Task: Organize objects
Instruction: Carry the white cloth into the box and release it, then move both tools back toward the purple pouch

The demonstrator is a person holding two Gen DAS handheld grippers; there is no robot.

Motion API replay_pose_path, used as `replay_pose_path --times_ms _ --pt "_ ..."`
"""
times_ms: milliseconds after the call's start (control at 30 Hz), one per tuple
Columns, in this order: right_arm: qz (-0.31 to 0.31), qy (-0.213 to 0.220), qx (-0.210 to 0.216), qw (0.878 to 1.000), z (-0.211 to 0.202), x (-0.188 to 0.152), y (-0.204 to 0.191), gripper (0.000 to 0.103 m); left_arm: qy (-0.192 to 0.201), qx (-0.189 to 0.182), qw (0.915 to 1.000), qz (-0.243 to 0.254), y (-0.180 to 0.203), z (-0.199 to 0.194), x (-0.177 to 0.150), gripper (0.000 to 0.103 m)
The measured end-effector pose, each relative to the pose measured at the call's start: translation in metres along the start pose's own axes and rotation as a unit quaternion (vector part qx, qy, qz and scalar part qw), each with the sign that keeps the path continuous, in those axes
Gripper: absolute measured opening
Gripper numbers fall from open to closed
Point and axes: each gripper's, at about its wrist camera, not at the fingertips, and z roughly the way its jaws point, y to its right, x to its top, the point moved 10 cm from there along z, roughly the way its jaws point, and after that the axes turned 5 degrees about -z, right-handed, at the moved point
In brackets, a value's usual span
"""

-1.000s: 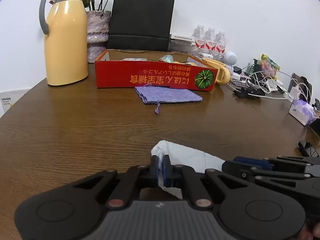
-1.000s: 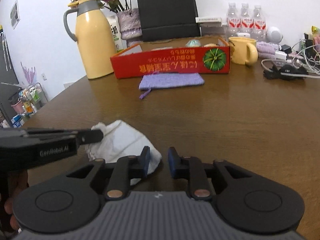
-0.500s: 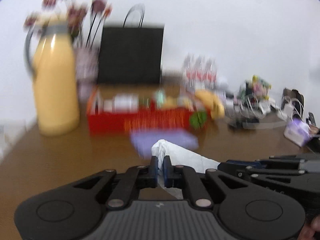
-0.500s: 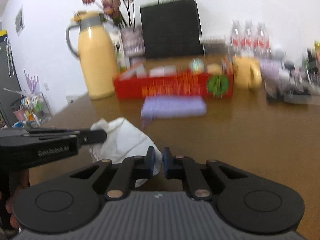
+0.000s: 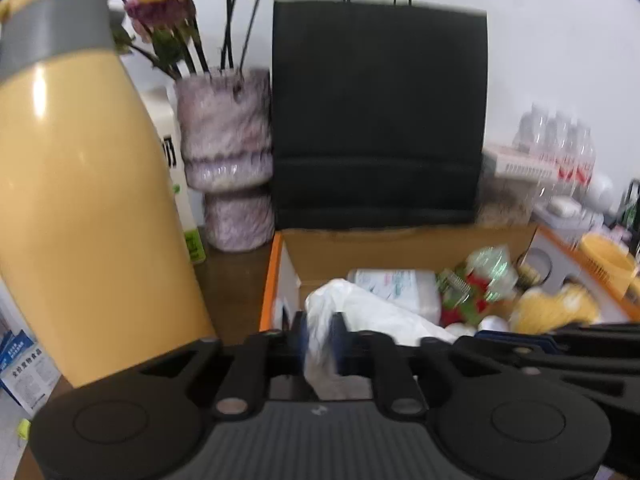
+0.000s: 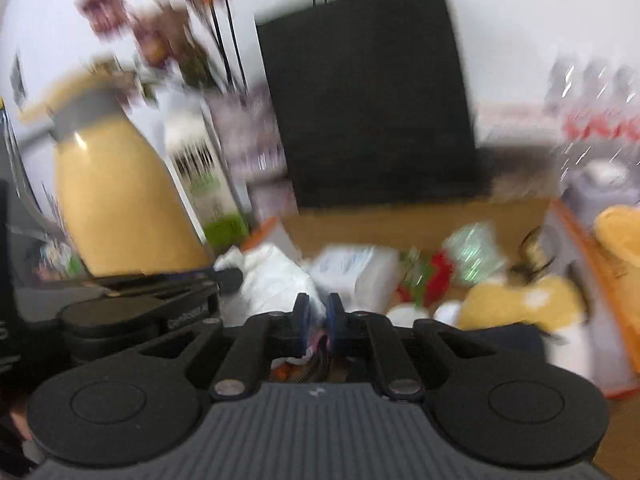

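Observation:
A crumpled white plastic bag hangs over the near left corner of the open orange-edged cardboard box. My left gripper has one end of the bag between its blue pads, and its jaws are opening. My right gripper pinches the other end of the white bag, and its jaws are opening slightly too. The two grippers are side by side: the left gripper's tip shows in the right wrist view and the right gripper's finger in the left wrist view. The right wrist view is blurred.
Inside the box lie a tissue pack, a green and red wrapped item and a yellow plush. A tall yellow thermos stands close on the left. Behind are a vase, a black paper bag and water bottles.
Both grippers lifted the white bag off the table and carried it forward over the purple pouch to the box. The right jaws closed on the bag. The left pads now stand slightly wider.

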Motion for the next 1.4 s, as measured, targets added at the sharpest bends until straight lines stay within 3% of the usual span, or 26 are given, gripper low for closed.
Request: replay_pose_path --times_ms 67,133,200,233,333,400,433,533,700,833,933,1067,1233,1400 --pt "0.005 -0.008 0.022 1.000 0.010 -0.007 -0.002 0.026 0.020 -0.010 0.9998 -0.002 -0.005 0.002 -0.003 0.034" --pt "-0.003 -0.018 0.041 0.999 0.012 -0.010 -0.002 0.030 0.010 -0.029 0.9995 0.001 -0.009 0.007 -0.001 0.039" --pt "0.006 -0.004 0.051 0.999 0.002 -0.006 0.003 0.066 0.010 -0.044 0.9983 -0.036 -0.013 -0.001 0.002 0.042" --pt "0.006 0.007 0.044 0.999 -0.007 0.000 0.009 0.071 0.013 -0.043 0.9979 -0.046 -0.016 -0.006 0.005 0.047" --pt "-0.022 0.038 -0.018 0.999 -0.040 0.015 0.026 0.074 0.049 -0.028 0.9978 -0.036 -0.015 -0.035 0.019 0.054" --pt "-0.033 0.052 -0.055 0.997 -0.065 0.019 0.037 0.085 0.065 -0.036 0.9964 -0.042 -0.013 -0.059 0.023 0.067" --pt "-0.039 0.056 -0.072 0.995 -0.080 0.018 0.043 0.086 0.063 -0.039 0.9963 -0.043 -0.010 -0.071 0.022 0.073" --pt "-0.052 0.059 -0.100 0.992 -0.123 0.003 0.050 0.090 0.061 -0.052 0.9967 -0.013 0.005 -0.110 0.006 0.077" --pt "-0.076 0.082 -0.153 0.982 -0.206 -0.057 0.052 0.100 0.073 -0.070 0.9946 0.020 0.023 -0.200 -0.058 0.084" --pt "-0.068 0.051 -0.122 0.989 -0.264 -0.142 0.031 0.101 0.046 -0.094 0.9941 0.029 0.031 -0.262 -0.126 0.088" --pt "-0.053 0.022 -0.102 0.993 -0.301 -0.188 0.019 0.102 -0.001 -0.086 0.9962 0.008 0.028 -0.292 -0.171 0.088" --pt "-0.060 0.007 -0.095 0.994 -0.341 -0.219 0.003 0.103 -0.043 -0.089 0.9950 -0.013 0.026 -0.317 -0.200 0.088" --pt "-0.056 0.015 -0.105 0.993 -0.348 -0.226 -0.001 0.103 -0.023 -0.085 0.9961 -0.006 0.029 -0.328 -0.196 0.088" --pt "-0.057 0.024 -0.112 0.992 -0.333 -0.217 0.004 0.103 -0.024 -0.087 0.9957 -0.019 0.029 -0.303 -0.194 0.090"
